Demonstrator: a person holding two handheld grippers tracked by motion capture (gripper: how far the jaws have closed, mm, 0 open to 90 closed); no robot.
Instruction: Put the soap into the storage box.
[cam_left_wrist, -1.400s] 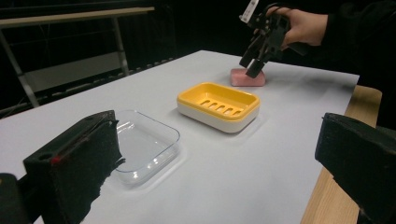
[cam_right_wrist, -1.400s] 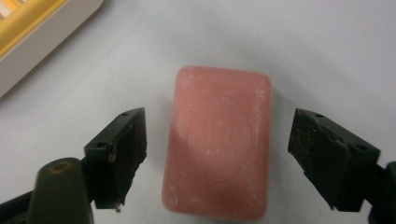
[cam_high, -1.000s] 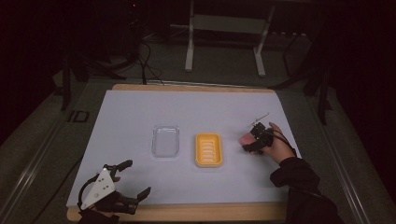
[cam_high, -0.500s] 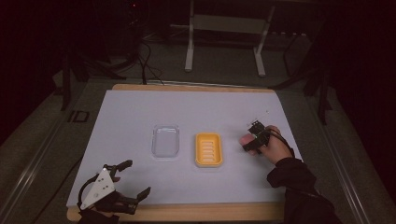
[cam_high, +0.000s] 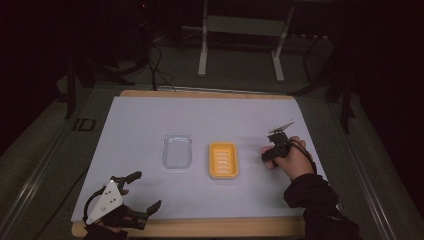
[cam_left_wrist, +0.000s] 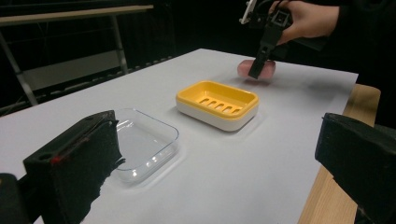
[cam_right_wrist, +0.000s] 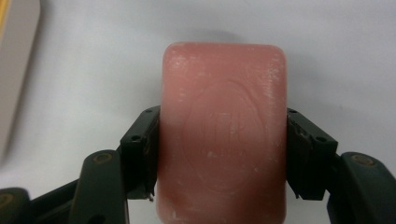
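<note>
Near front-left corner of table (cam_high: 200, 227): left gripper (cam_high: 134, 194) parked, jaws wide apart, same as 1 s ago. Right gripper (cam_right_wrist: 222, 154) since dropped lower, now clamped on pink soap (cam_right_wrist: 223, 135) near right edge, beside yellow soap dish (cam_high: 223, 160); prob. about to lift. Clear lid (cam_high: 177, 151) mid-table. White sheet (cam_high: 210, 117) over wood; beyond, dark room, desk legs, cables.

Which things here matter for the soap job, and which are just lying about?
In play:
- pink soap bar, between the right gripper's fingers
- yellow soap dish, empty
- clear lid, beside the dish

Probably idle:
- left gripper, open at the table's near edge
- metal stand behind the table
</note>
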